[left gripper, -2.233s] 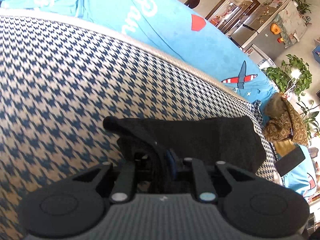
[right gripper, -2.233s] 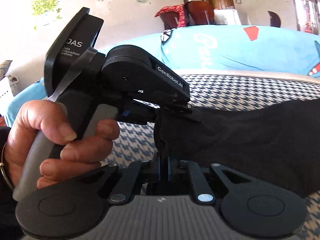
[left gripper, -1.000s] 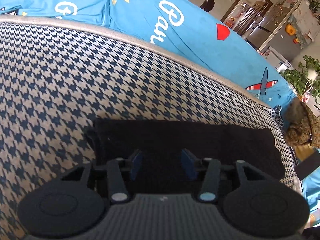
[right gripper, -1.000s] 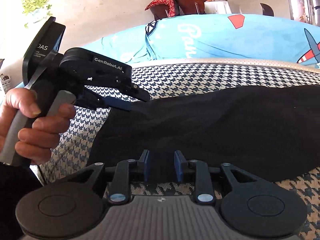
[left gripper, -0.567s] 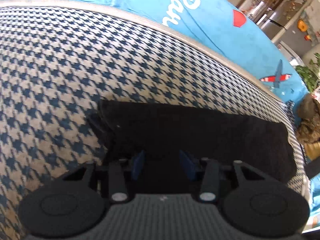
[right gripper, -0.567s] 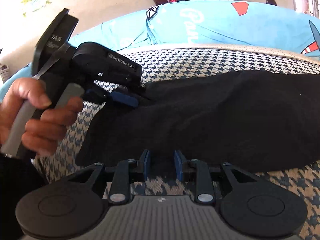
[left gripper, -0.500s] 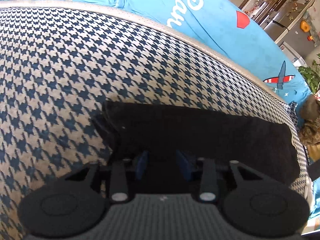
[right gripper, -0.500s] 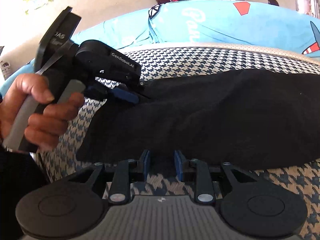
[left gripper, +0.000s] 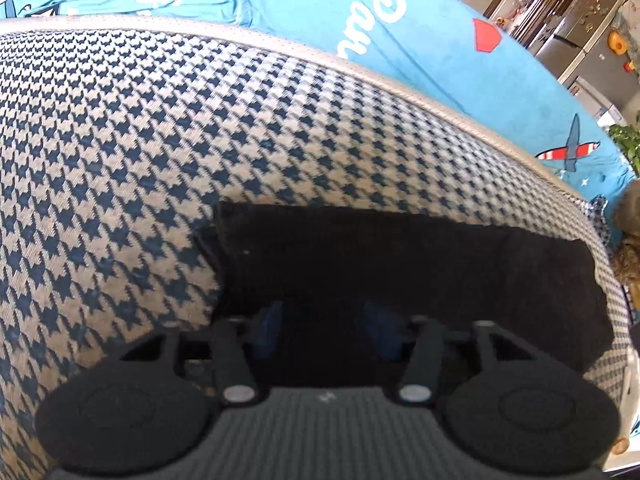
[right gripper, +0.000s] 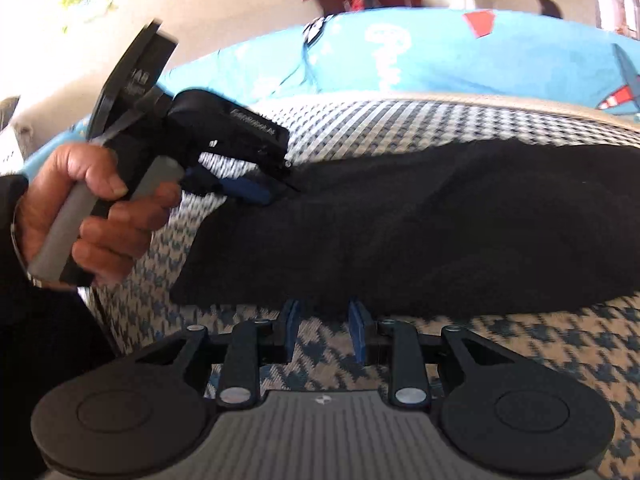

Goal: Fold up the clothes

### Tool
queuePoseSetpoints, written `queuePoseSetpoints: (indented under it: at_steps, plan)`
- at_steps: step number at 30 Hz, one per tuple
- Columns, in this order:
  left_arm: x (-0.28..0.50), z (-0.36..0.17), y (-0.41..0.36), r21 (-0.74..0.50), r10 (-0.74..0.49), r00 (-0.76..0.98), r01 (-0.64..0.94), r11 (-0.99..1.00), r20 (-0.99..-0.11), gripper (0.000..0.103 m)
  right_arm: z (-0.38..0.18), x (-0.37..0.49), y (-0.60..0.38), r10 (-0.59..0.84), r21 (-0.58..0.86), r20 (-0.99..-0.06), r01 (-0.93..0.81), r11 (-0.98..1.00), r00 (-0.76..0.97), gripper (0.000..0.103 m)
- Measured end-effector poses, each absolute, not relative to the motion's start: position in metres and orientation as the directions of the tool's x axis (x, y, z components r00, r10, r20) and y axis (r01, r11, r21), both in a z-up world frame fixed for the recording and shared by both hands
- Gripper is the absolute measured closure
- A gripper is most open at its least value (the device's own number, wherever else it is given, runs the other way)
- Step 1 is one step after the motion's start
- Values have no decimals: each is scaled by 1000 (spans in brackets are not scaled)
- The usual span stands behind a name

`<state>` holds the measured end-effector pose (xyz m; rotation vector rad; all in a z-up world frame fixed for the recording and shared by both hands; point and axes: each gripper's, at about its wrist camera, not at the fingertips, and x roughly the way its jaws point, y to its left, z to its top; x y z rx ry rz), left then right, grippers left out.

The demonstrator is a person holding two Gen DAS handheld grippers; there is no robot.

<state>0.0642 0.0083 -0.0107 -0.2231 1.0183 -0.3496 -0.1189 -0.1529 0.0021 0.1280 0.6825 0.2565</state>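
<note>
Currently black garment [left gripper: 400,272] laid flat, folded-looking, on houndstooth cushion [left gripper: 120,160] | left gripper [left gripper: 326,326] jaws wide over it, nothing held | right gripper [right gripper: 322,326] jaws parted at near hem, nothing held | soft, light, limp judged; best pinched at corners or hem

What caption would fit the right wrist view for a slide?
Right gripper open at the near edge of a folded black garment on a houndstooth cushion, left gripper at its far corner.

The garment [left gripper: 400,264] is laid flat on the cushion [left gripper: 160,140], stretched along its near edge. The left gripper [left gripper: 326,324] is held over the garment's left end; the right gripper [right gripper: 324,324] is set just before its near edge. Behind the cushion, a sheet [left gripper: 320,4] is spread. A hand [right gripper: 92,208] is seen left of the garment.
</note>
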Motion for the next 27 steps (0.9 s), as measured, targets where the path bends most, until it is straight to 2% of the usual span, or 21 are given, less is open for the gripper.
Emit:
queuePoseSetpoints:
  at_steps: [3, 8, 17, 22, 27]
  plan:
    - [63, -6, -3, -327, -383, 495, 199, 924, -780, 20, 6, -116, -165, 215, 175, -578, -138, 975, 788, 75]
    - [60, 3, -21, -303, -379, 525, 228, 925, -762, 17, 3, -99, -181, 133, 161, -564, -50, 986, 815, 75]
    - [62, -7, -69, -215, -344, 541, 287, 933, -768, 16, -5, -83, -192, 63, 147, -582, 29, 989, 810, 75]
    - [64, -26, -86, -114, -258, 539, 286, 951, -802, 21, -12, -82, -201, 61, 167, -617, 55, 985, 785, 77]
    - [59, -30, -90, -46, -206, 569, 282, 958, -796, 22, -14, -90, -198, 38, 109, -632, 40, 993, 774, 78]
